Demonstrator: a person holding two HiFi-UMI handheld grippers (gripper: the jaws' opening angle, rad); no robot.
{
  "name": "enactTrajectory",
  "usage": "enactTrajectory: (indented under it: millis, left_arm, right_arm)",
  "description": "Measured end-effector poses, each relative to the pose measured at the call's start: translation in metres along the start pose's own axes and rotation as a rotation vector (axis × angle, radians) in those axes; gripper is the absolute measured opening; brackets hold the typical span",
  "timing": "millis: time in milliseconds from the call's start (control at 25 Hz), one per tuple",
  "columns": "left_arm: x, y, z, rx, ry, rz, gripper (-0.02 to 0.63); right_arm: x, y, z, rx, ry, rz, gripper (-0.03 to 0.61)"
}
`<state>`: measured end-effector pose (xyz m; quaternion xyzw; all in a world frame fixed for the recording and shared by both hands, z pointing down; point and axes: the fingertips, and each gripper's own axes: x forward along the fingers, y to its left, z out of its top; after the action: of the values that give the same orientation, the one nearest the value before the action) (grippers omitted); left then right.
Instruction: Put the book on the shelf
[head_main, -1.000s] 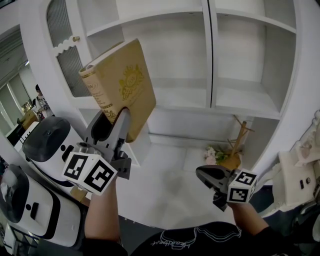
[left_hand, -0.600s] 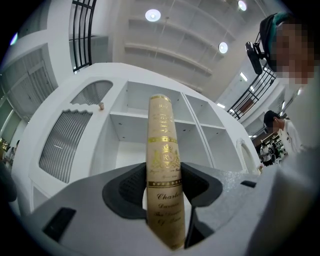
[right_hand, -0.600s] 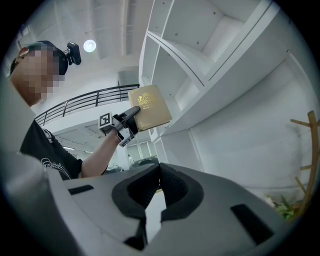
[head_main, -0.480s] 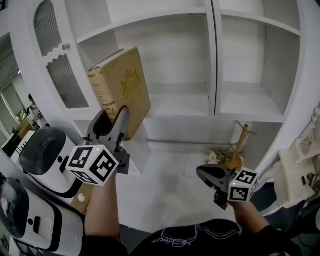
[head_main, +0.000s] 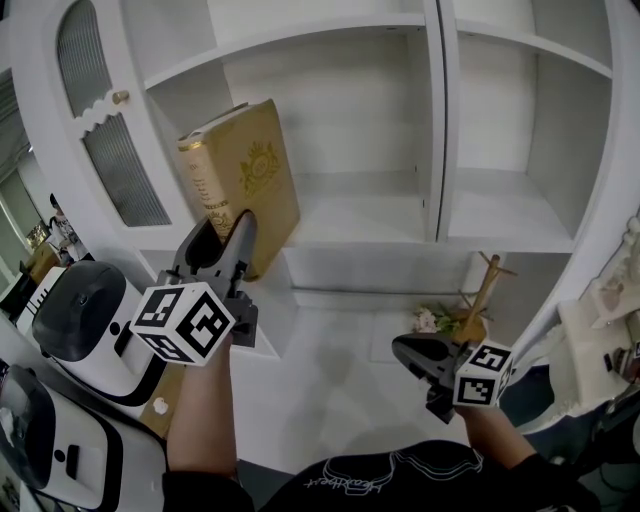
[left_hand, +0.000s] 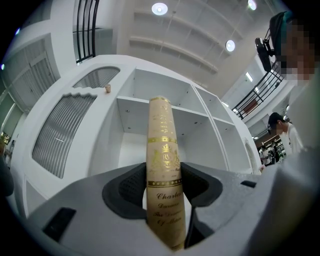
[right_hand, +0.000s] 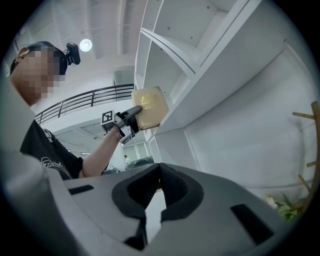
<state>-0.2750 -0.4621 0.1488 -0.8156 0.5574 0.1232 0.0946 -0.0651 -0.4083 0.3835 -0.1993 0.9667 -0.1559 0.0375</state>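
A thick tan book (head_main: 240, 180) with gold print stands upright, held by its lower edge, my left gripper (head_main: 226, 246) shut on it. The book hangs in front of the left compartment of the white shelf unit (head_main: 370, 215), its spine towards me. In the left gripper view the spine (left_hand: 162, 165) fills the gap between the dark pads of the left gripper (left_hand: 163, 189). My right gripper (head_main: 412, 356) rests low at the right, shut with nothing in it. In the right gripper view, past the right gripper (right_hand: 159, 186), I see the book (right_hand: 150, 107) by the shelf edge.
A cabinet door with ribbed glass (head_main: 110, 150) stands left of the open compartment. Two white rounded machines (head_main: 85, 320) sit at the lower left. A small wooden stand with flowers (head_main: 470, 310) is on the counter below the shelves. White furniture (head_main: 600, 320) stands at the right.
The book and my left gripper have moved a little forward, closer to the left compartment. The right gripper has stayed in place.
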Motion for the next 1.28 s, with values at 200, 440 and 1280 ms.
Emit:
enactTrajectory:
  millis: [200,440,1280]
  left_arm:
    - [0.011,0.005,-0.004,-0.003,0.007,0.004,0.199]
    - [0.026,0.007,-0.01,-0.003,0.021,0.011,0.199]
    - [0.077,0.024,-0.031,-0.01,0.105,0.052,0.201]
  right_arm:
    - [0.004,-0.005,0.0,0.005,-0.007,-0.006,0.006]
    - [0.005,-0.012,0.0,0.01,-0.016,-0.019,0.006]
    - [-0.001,-0.01,0.003,0.005,-0.034,-0.053,0.006]
